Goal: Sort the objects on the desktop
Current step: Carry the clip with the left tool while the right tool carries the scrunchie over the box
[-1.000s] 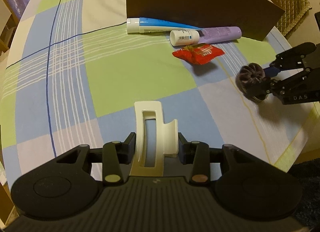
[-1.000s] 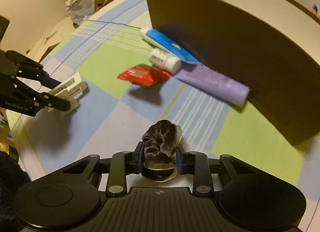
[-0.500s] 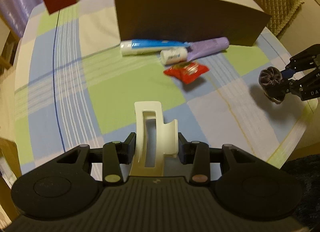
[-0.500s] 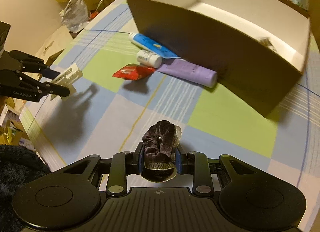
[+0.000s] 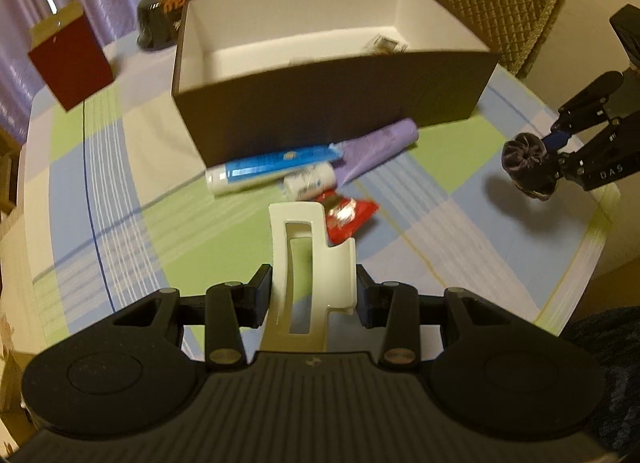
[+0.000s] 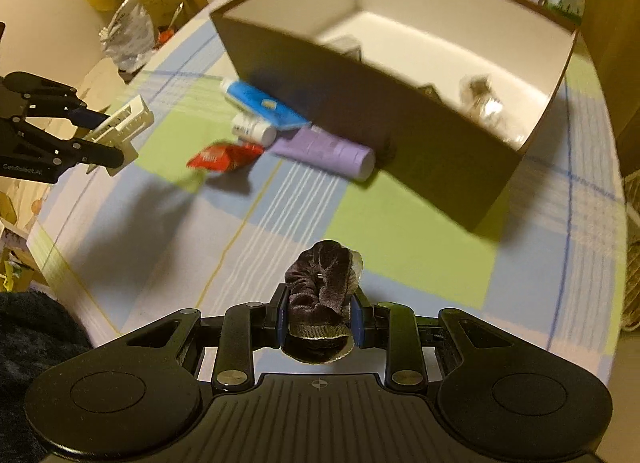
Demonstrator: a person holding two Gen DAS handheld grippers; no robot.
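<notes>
Cream clip (image 5: 310, 259) fills left gripper (image 5: 314, 291), scrunchie (image 6: 320, 283) right gripper (image 6: 320, 319); four items beside box (image 5: 332, 103).

Left gripper (image 5: 314, 295) is clamped on a white hair clip (image 5: 308, 259); right gripper (image 6: 320, 317) pinches a dark scrunchie (image 6: 320, 283), both raised.

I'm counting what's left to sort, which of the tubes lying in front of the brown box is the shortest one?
The small white tube, stubby, lying beside the red snack packet. The blue-and-white tube and the lilac tube are both clearly longer.
</notes>
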